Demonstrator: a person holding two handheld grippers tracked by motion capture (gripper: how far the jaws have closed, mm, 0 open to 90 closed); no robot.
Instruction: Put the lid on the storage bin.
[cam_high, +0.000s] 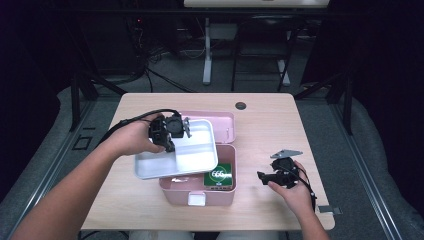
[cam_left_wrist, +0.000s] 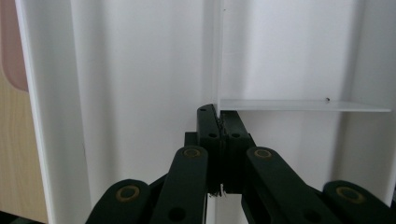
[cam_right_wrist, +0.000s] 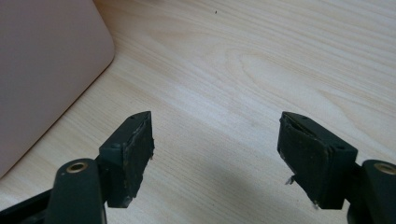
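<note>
One white tray (cam_high: 192, 150), two claws

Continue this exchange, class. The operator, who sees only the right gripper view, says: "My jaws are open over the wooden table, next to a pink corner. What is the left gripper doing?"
Observer: The left gripper is shut on the divider wall of a white compartment tray.
Operator: Where is that tray?
Observer: It is over the open pink lunch box, covers most of it and overhangs its left side. I cannot tell whether the tray touches the box.
Operator: Is anything in the box?
Observer: A green packet shows in the uncovered right end, on the side nearest your right gripper.
</note>
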